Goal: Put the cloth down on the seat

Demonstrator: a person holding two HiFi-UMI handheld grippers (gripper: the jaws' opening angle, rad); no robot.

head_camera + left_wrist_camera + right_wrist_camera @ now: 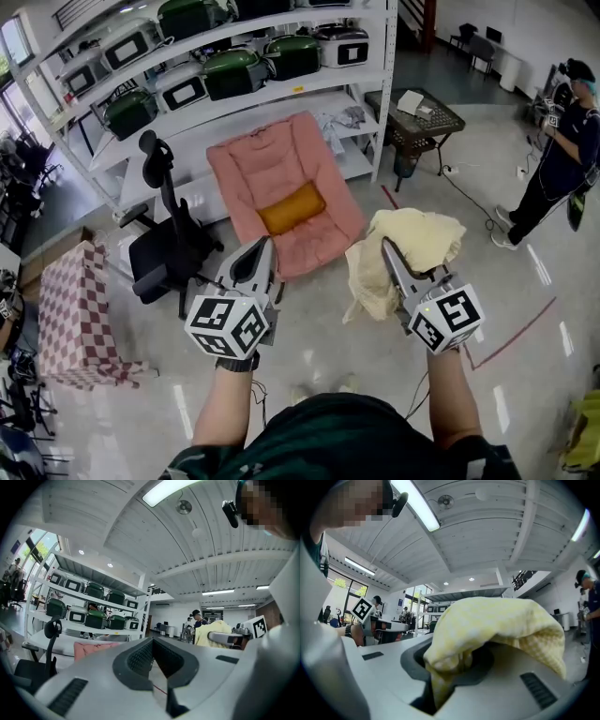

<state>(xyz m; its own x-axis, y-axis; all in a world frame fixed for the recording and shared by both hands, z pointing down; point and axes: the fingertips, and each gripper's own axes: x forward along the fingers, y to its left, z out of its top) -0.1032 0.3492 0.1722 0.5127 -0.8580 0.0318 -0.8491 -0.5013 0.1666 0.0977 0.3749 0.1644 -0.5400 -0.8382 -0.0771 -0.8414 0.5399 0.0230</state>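
A pale yellow cloth [412,251] hangs bunched from my right gripper [386,246], which is shut on it above the floor. In the right gripper view the cloth [497,620] drapes over both jaws and fills the gap at my right gripper [450,663]. The seat is a pink padded floor chair [281,183] with an orange cushion [292,208], leaning against the shelf ahead, just left of the cloth. My left gripper [259,251] is held level beside the right one, shut and with nothing in it. From the left gripper [152,641], the seat [93,648] shows low at left.
A black office chair [169,246] stands left of the seat. A red-checked cover [80,309] lies over something at far left. White shelves [244,84] carry green and white cookers. A black mesh table [417,117] stands at back right, and a person [562,159] at far right.
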